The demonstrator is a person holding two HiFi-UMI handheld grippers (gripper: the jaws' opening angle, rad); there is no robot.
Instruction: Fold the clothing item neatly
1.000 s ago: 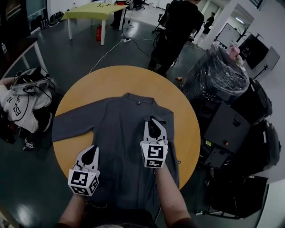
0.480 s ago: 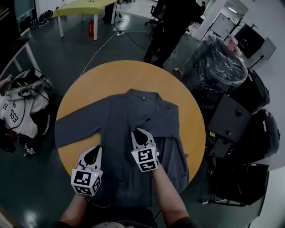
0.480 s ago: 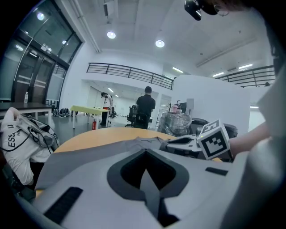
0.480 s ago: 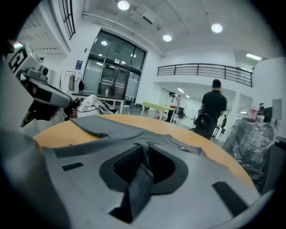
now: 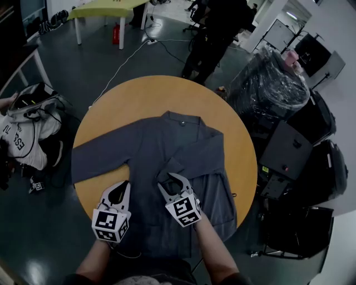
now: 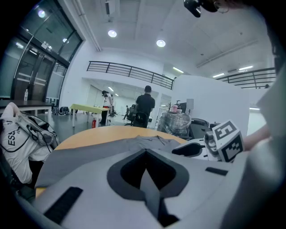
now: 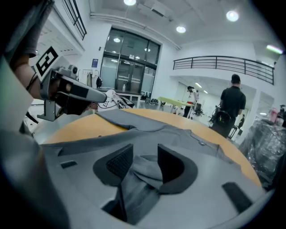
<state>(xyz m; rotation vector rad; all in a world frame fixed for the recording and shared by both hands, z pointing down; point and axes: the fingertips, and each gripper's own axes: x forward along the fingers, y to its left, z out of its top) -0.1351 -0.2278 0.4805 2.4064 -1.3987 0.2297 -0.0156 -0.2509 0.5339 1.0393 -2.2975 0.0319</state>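
A grey long-sleeved shirt (image 5: pixel 183 139) lies spread on the round wooden table (image 5: pixel 144 94). Its collar points away from me and one sleeve (image 5: pixel 92 158) stretches out to the left. The other sleeve is folded across the body, with its cuff (image 5: pixel 168 166) near the middle. My right gripper (image 5: pixel 168 179) sits at that cuff. Its jaws have just been opening, and the cuff cloth (image 7: pixel 145 172) lies loose between the pads of the right gripper (image 7: pixel 144 150). My left gripper (image 5: pixel 123 185) rests shut at the shirt's near left edge. In the left gripper view the left gripper (image 6: pixel 145 152) does not show whether it pinches cloth.
A person in black (image 5: pixel 214 33) stands beyond the table. A plastic-wrapped bundle (image 5: pixel 267 92) and black cases (image 5: pixel 289 156) crowd the right side. Clothes and bags (image 5: pixel 28 122) lie on the floor at the left. A yellow-green table (image 5: pixel 105 11) stands far back.
My right gripper came down and to the left toward me, drawing the sleeve across the shirt's body, and its jaws opened. My left gripper shifted slightly and stayed shut.
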